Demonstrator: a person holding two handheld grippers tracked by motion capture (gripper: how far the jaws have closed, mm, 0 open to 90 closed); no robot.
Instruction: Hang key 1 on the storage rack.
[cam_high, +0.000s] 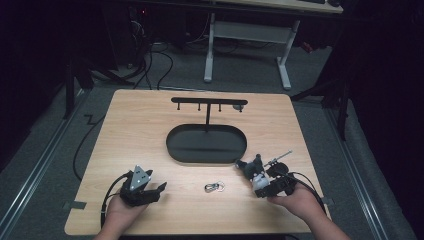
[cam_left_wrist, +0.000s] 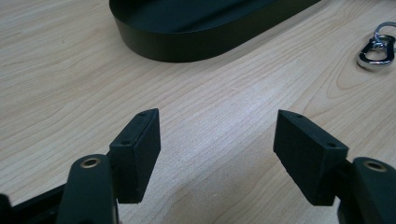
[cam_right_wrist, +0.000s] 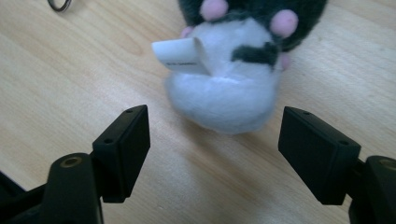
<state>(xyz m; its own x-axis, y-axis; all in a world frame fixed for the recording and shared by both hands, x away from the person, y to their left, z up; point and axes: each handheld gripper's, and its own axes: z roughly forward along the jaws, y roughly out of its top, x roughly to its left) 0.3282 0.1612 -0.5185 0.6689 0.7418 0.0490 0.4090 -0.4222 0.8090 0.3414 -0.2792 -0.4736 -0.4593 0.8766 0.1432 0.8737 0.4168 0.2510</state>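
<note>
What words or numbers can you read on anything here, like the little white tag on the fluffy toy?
No text can be read.
White tag on the plush toy: a faint line of print, too small and blurred to read.
Metal clip, black tray, table: no writing visible.

left gripper (cam_high: 159, 189): jaws apart, low | right gripper (cam_high: 248, 169): jaws wide apart
</note>
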